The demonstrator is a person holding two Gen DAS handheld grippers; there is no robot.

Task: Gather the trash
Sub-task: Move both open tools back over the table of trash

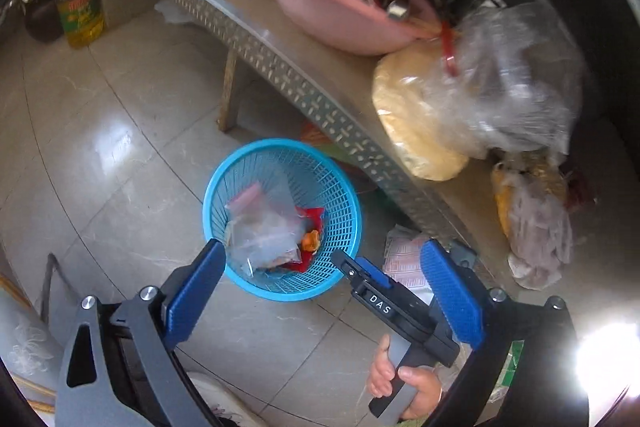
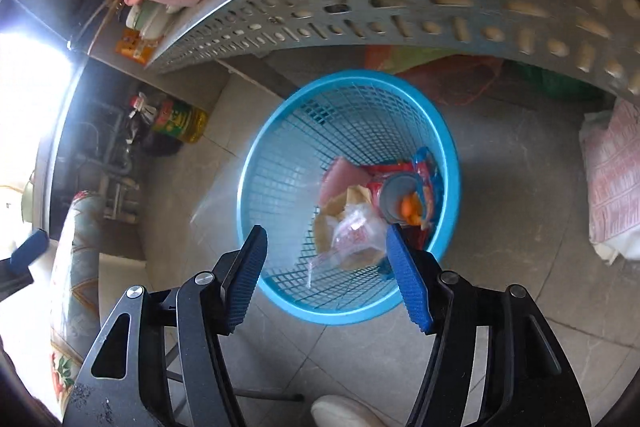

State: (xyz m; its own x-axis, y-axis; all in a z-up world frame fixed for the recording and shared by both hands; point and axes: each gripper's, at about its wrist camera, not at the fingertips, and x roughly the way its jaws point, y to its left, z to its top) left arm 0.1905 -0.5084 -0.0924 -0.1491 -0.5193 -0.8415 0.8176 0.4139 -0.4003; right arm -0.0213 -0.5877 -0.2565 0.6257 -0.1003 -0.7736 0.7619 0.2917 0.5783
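R gripper (image 2: 326,267) is spread apart w/ nothing between the blue ribbed pads, pointing steeply down, and the round light-blue plastic mesh basket (image 2: 276,167) sits directly below and just ahead of its tips. Its near rim runs between the two fingers in the R wrist view. The trash inside lies just past the right-hand pad: a crumpled clear plastic bag (image 2: 352,235), a pink flat piece (image 2: 344,175), red/blue snack wrappers (image 2: 428,171) and a small grey cup w/ something orange in it (image 2: 408,199). No clear long axis to the pile, it's just a heap against the basket's right wall.

L gripper (image 1: 320,275) is spread as wide as it goes, also empty, and sits further back. From there the basket (image 1: 224,187) is ahead and slightly left of centre, w/ the R gripper's body crossing between the L pads. So IMO the R hand is the nearer one to the basket.

Further out: the perforated grey metal table edge (image 1: 280,67) just behind the basket, and a pink-printed white sack (image 2: 612,187) on the floor to the right.

Writing: "DAS" on the R gripper's body, readable from the L cam. The yellow oil bottle w/ green label (image 1: 80,15) has print, too blurry to read.
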